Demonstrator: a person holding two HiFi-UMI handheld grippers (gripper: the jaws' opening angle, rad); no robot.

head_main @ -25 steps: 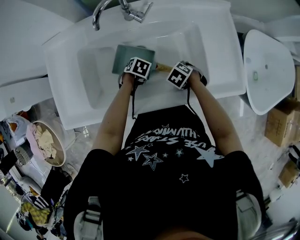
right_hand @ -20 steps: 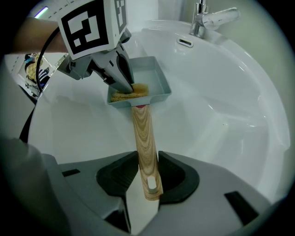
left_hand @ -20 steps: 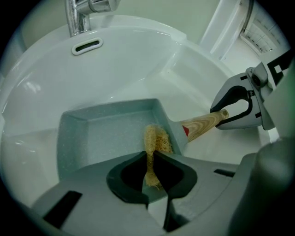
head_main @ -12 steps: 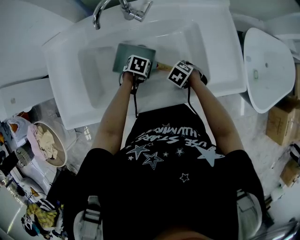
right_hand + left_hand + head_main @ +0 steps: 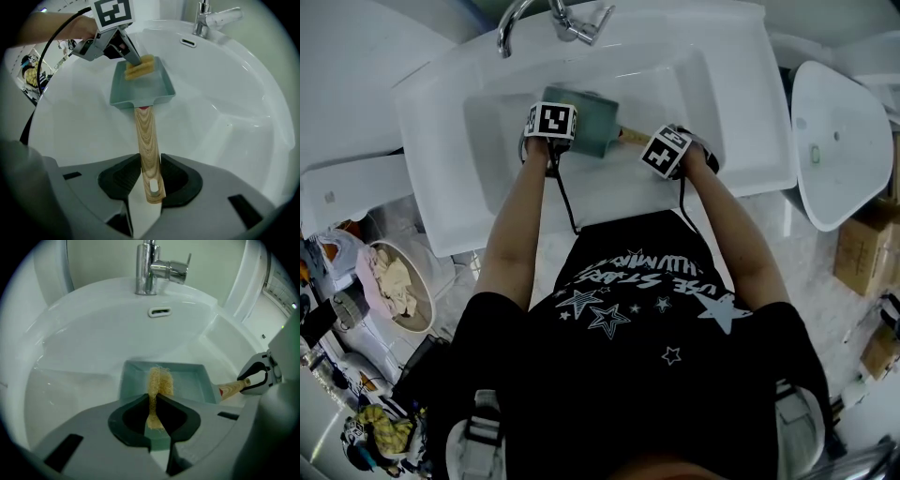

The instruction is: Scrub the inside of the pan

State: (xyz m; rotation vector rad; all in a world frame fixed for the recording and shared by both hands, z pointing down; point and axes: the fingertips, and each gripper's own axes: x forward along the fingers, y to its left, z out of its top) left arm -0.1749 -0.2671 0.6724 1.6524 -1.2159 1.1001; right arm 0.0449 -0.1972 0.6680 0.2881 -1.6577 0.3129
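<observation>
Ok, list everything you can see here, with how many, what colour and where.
sink: one, white, in front of the person
faucet: one, chrome, at the sink's back edge
pan: one, grey-green with a wooden handle, lying in the sink
scrub pad: one, yellowish, at the pan's far end
second basin: one, white, right of the sink
cardboard boxes: at least two, brown, far right
left hand-held gripper: one, grey, shut on the scrub pad
right hand-held gripper: one, grey, shut on the pan's handle

Right gripper [image 5: 150, 174] clamped on wooden handle [image 5: 146, 136], sponge [image 5: 139, 67] inside teal pan [image 5: 123, 99]
</observation>
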